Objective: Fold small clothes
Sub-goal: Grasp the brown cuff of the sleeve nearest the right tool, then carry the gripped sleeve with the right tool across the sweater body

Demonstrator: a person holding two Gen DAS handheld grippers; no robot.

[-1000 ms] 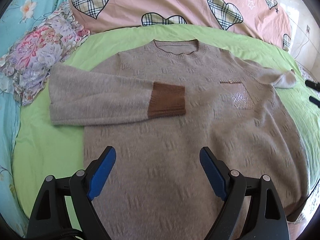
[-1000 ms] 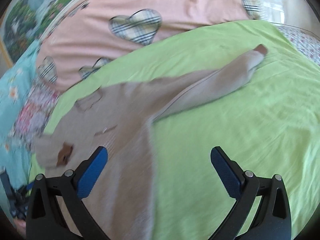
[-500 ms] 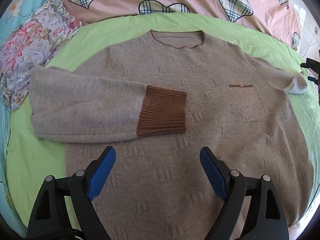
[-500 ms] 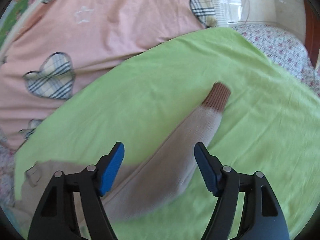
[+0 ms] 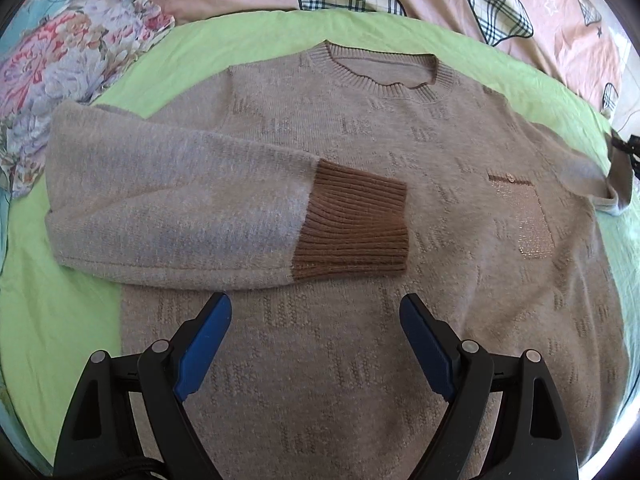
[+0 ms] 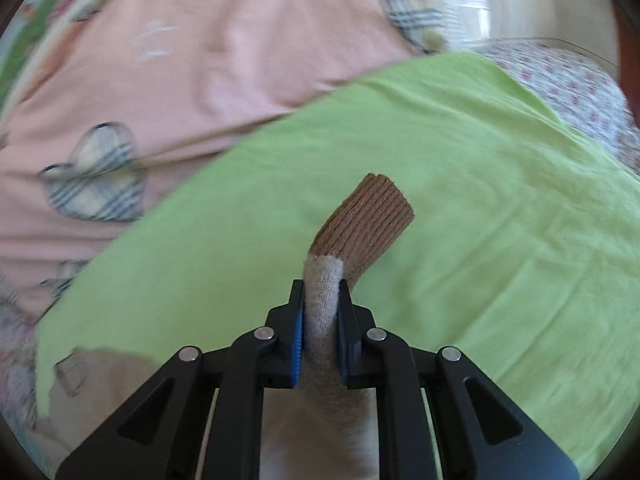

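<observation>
Lime-green bed sheet [image 5: 256,36] fills the left wrist view, with a beige knitted sweater [image 5: 360,184] spread flat on it, neckline at twelve o'clock. One sleeve, brown ribbed cuff [image 5: 352,232] pointing to three o'clock, is already folded across the chest. The left gripper [image 5: 316,344] hovers over the hem, jaws wide and empty.

From the right wrist, the right gripper [image 6: 320,308] is closing its jaws on the other beige sleeve [image 6: 322,320], just behind its brown cuff [image 6: 364,224], which runs towards one o'clock. This hand is nearer; the fold should carry the sleeve across the body.
</observation>
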